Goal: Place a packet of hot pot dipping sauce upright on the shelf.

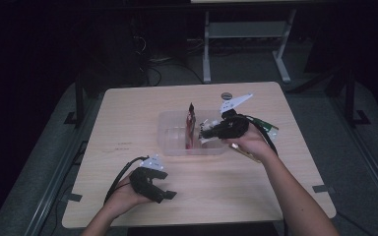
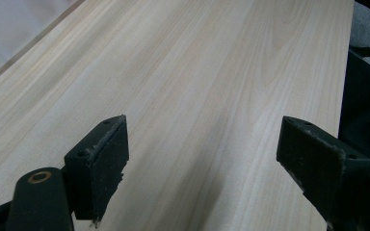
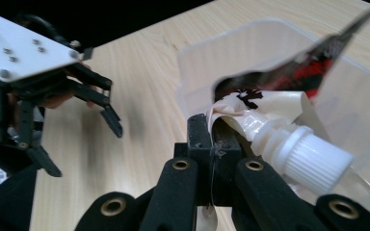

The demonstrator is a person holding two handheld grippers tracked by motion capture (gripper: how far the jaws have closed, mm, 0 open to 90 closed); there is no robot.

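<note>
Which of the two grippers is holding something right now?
The right gripper, at the clear bin, pinches a spouted pouch; the left gripper hangs open over bare table.

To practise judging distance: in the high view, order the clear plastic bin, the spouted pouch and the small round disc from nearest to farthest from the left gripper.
From the left gripper:
1. clear plastic bin, table centre.
2. spouted pouch, in the right gripper, over the bin.
3. small round disc, far edge.

Pale wood-grain rectangular desk (image 1: 128, 128); small round dark disc (image 1: 226, 95) near its far edge; green flat packet (image 1: 268, 129) lying right of centre; white metal frame legs (image 1: 206, 49) on the grey floor (image 1: 44, 147) behind.
</note>
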